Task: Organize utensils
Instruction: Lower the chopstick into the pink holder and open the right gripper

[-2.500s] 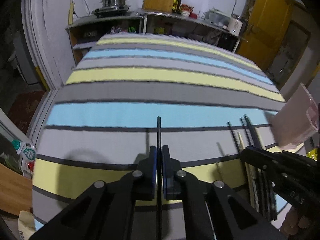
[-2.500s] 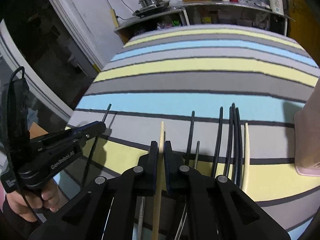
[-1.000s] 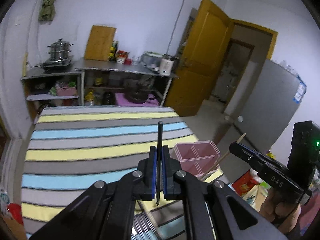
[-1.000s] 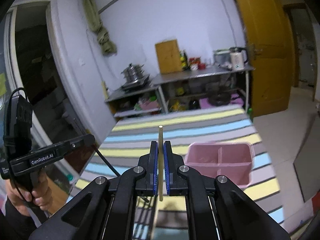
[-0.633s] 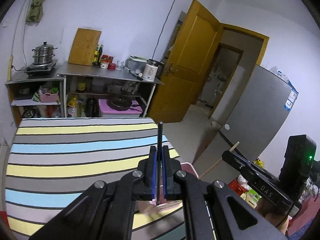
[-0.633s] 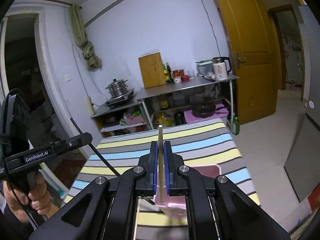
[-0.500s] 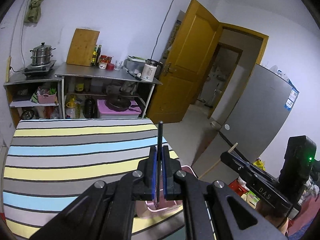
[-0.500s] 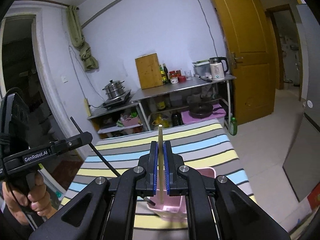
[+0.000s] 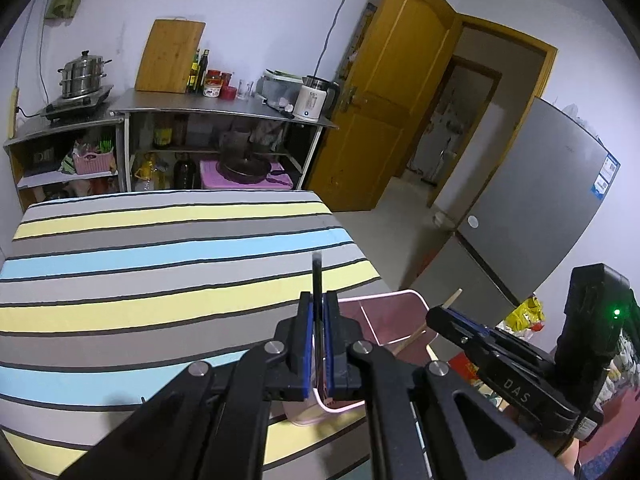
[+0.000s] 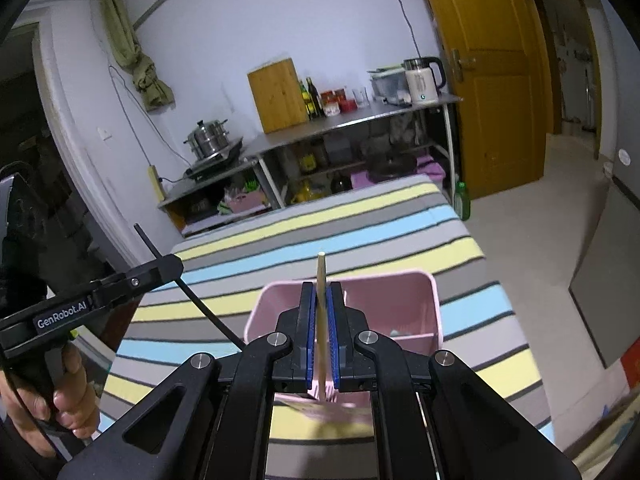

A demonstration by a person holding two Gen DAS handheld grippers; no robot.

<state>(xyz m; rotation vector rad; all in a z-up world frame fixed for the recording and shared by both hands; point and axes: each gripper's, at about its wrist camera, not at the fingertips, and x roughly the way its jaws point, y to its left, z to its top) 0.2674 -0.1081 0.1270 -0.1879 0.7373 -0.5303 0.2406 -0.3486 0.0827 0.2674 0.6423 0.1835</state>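
My left gripper [image 9: 319, 300] is shut on a black chopstick [image 9: 317, 272] that stands up between its pads. Just below and to the right of it is the pink divided utensil holder [image 9: 380, 297] on the striped tablecloth [image 9: 160, 280]. My right gripper [image 10: 320, 292] is shut on a pale wooden chopstick [image 10: 320, 272], right above the pink holder [image 10: 435, 304]. In the right wrist view the left gripper [image 10: 170, 263] shows at the left, its black chopstick [image 10: 200, 304] slanting down toward the holder's left wall. The left wrist view shows the right gripper [image 9: 434, 314] beside the holder.
A steel shelf [image 9: 224, 106] with a steamer pot [image 9: 82, 76], a wooden board [image 9: 170, 56] and a kettle [image 9: 312, 98] stands behind the table. A yellow door [image 9: 384, 120] and a grey fridge [image 9: 532, 208] are to the right. Bare floor [image 10: 540, 216] lies beyond the table's right edge.
Both grippers have sunk and moved toward the pink holder, which now sits larger and right under the fingers. Each still grips its chopstick.
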